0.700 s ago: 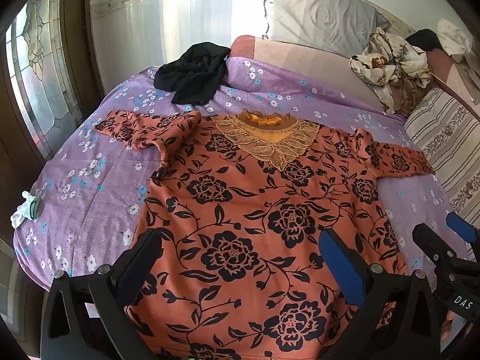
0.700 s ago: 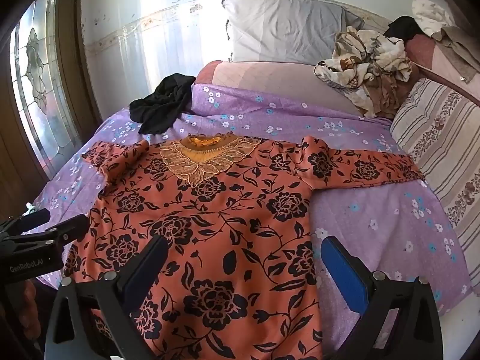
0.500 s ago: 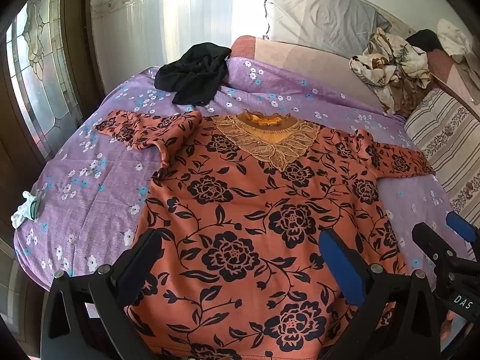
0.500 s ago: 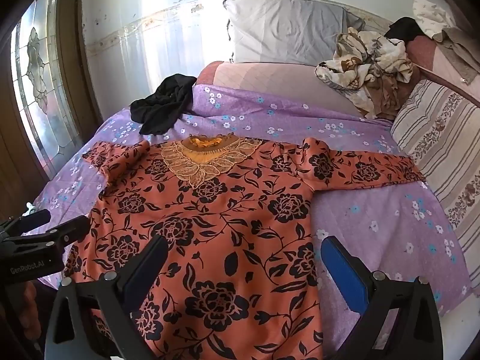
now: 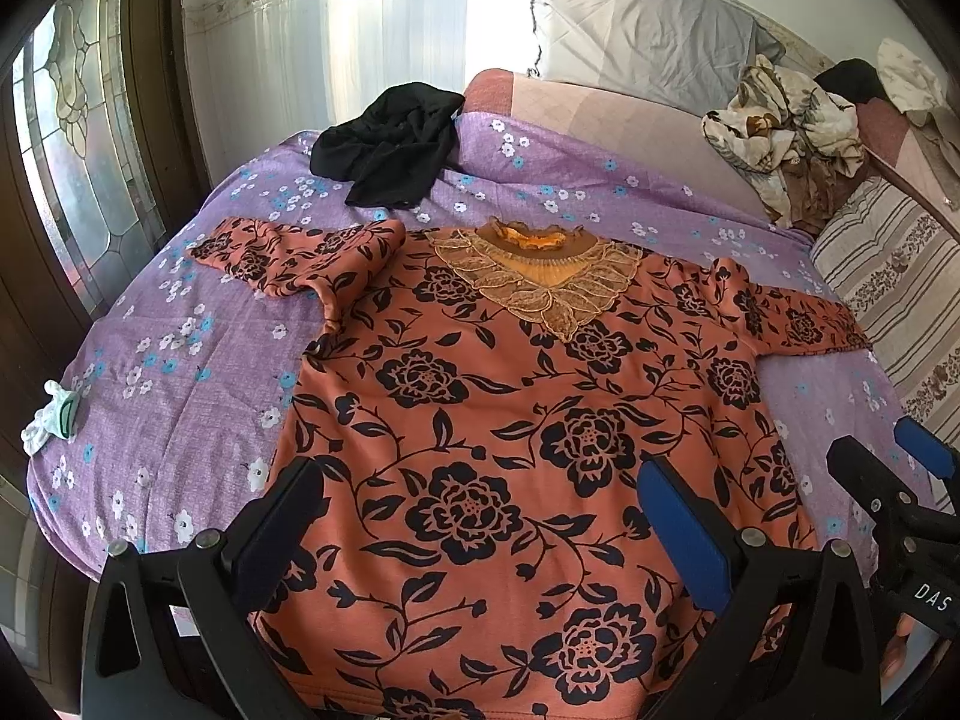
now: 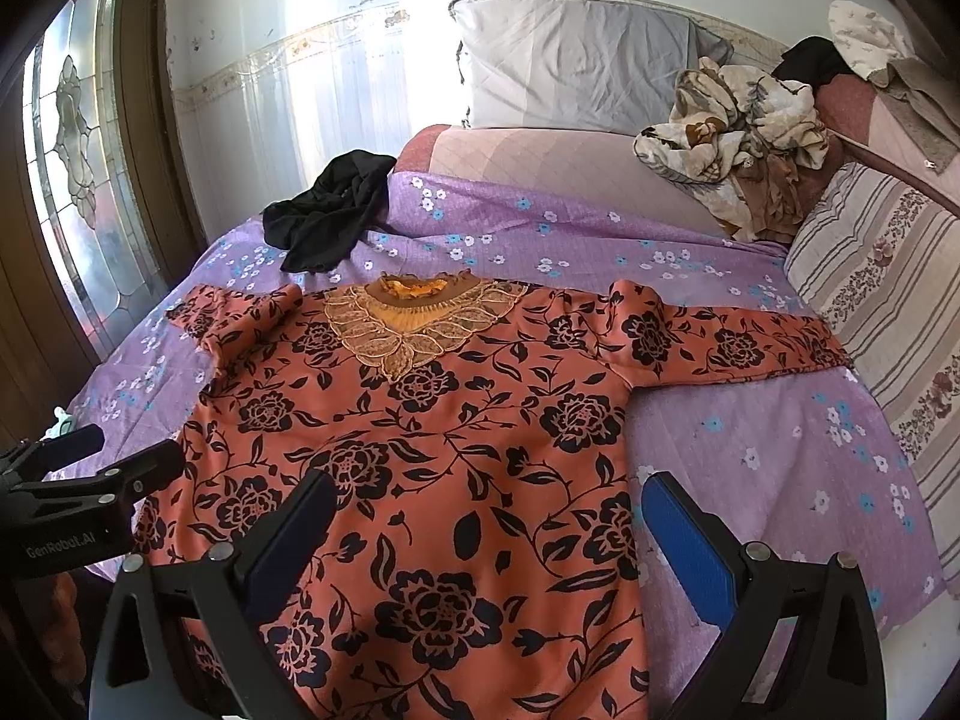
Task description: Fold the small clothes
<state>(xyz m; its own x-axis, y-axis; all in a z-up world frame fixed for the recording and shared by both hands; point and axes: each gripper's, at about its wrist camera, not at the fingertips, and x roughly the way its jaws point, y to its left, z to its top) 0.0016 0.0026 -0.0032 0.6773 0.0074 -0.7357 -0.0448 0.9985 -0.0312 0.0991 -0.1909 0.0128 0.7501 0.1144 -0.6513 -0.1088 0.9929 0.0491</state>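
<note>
An orange blouse with black flowers (image 5: 510, 420) (image 6: 432, 450) lies spread face up on the purple bedspread, its gold lace collar (image 5: 534, 276) at the far end. The left sleeve is bunched up; the right sleeve stretches out toward the striped pillow. My left gripper (image 5: 480, 510) hovers open above the blouse's lower half, nothing between its fingers. My right gripper (image 6: 486, 522) hangs open over the blouse's lower right part, also holding nothing. Each gripper shows at the edge of the other's view.
A crumpled black garment (image 5: 390, 144) lies at the far left of the purple bedspread (image 5: 180, 348). A grey pillow (image 6: 570, 66) and a heap of patterned clothes (image 6: 738, 120) sit at the back. A striped pillow (image 6: 888, 300) lies on the right, a small white-green item (image 5: 51, 420) at the left edge.
</note>
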